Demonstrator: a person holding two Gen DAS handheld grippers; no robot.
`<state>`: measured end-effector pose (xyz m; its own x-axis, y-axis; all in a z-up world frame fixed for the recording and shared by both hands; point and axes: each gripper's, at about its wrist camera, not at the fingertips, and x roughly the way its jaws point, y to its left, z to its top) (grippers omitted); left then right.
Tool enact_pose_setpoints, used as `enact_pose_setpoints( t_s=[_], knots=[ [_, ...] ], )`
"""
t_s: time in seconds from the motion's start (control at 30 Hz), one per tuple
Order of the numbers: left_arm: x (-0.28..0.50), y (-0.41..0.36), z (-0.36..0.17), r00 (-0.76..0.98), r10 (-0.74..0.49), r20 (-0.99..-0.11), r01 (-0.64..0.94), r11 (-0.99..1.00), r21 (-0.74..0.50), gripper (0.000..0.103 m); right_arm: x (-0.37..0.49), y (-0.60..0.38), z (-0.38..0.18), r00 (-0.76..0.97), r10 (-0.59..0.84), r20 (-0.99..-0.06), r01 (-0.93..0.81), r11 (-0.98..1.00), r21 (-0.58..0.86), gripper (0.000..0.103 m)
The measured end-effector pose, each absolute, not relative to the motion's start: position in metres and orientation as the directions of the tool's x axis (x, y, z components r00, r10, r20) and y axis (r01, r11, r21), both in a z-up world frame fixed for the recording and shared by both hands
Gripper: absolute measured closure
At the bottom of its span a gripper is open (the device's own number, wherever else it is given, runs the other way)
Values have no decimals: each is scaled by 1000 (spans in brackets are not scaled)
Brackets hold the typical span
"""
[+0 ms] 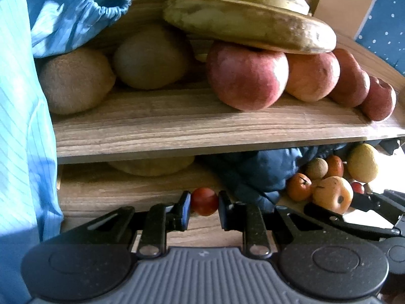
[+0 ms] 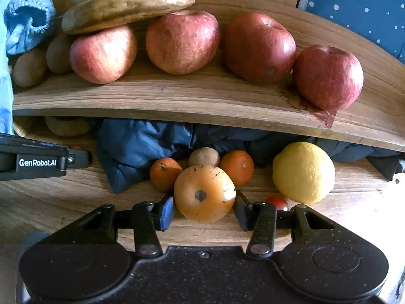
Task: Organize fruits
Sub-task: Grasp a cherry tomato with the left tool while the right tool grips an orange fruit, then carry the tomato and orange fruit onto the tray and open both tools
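Both wrist views low and close, angled down along own fingers toward the wooden shelf (image 1: 202,124); left view from further left; shared: apples (image 2: 182,41), bananas (image 1: 248,22), fruit cluster (image 2: 205,192) beneath.

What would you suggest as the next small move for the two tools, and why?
Probably lift both straight up a little. The left tool is shut on a small red tomato, and the right tool is shut on a speckled orange fruit. Both fruits still sit low on the wooden surface, and the small oranges crowd close behind the right one, so rising first should avoid knocking them.
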<state>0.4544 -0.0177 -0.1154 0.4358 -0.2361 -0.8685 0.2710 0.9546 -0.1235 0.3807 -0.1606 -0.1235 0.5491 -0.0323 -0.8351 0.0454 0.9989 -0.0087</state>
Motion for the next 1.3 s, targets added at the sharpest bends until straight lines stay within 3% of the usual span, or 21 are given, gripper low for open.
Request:
enact_pose_setpoints(
  t_s=[0.7,1.3],
  knots=[
    [409,-18,-77,449,-270,-852,310,941,-135,79,316,-157,-91,614,37,-788,25,997,66,54],
    [325,-38,-67,447,-274,-851,309,941,-140,79,239,-166,-69,627,56,-777,-7,998,66,54]
  ],
)
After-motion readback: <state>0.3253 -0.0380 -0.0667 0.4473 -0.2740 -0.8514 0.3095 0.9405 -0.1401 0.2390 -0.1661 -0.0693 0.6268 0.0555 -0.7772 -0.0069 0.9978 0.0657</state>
